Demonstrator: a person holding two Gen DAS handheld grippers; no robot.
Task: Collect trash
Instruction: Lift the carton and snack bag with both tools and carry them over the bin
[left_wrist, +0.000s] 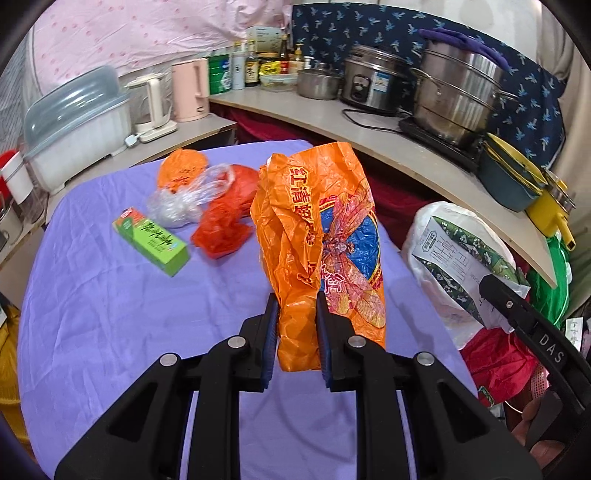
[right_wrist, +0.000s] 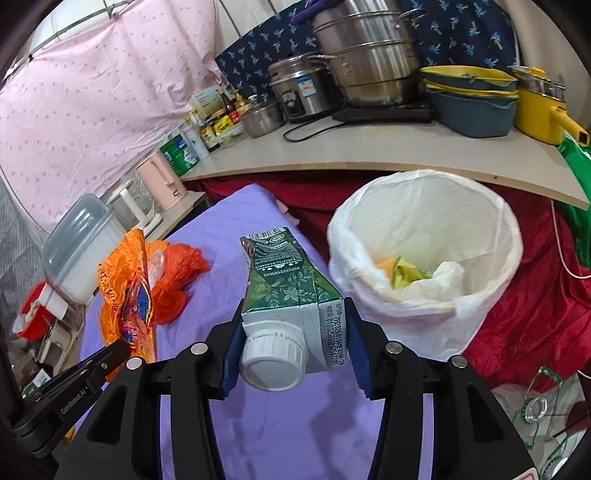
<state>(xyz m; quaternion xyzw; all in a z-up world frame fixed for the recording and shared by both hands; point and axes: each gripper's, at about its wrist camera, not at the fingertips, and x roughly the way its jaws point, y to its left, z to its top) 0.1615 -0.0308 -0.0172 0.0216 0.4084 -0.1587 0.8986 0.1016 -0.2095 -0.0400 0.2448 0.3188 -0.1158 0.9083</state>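
Note:
My left gripper (left_wrist: 295, 306) is shut on an orange printed plastic bag (left_wrist: 321, 236) and holds it up above the purple table (left_wrist: 110, 314). The bag also shows in the right wrist view (right_wrist: 125, 291). My right gripper (right_wrist: 293, 325) is shut on a green and white drink carton (right_wrist: 291, 299) with a white cap, held left of the white-lined trash bin (right_wrist: 424, 258). The carton and bin also show at the right of the left wrist view (left_wrist: 461, 258). On the table lie a green box (left_wrist: 151, 240), a red bag (left_wrist: 225, 218), a clear bag (left_wrist: 184, 199) and a small orange bag (left_wrist: 181, 170).
A curved counter (left_wrist: 369, 144) behind holds steel pots (left_wrist: 458, 99), a rice cooker, bottles and yellow and blue basins. Kettles (left_wrist: 188, 88) and a lidded plastic box (left_wrist: 74, 122) stand at the left. Red cloth (right_wrist: 535, 314) surrounds the bin.

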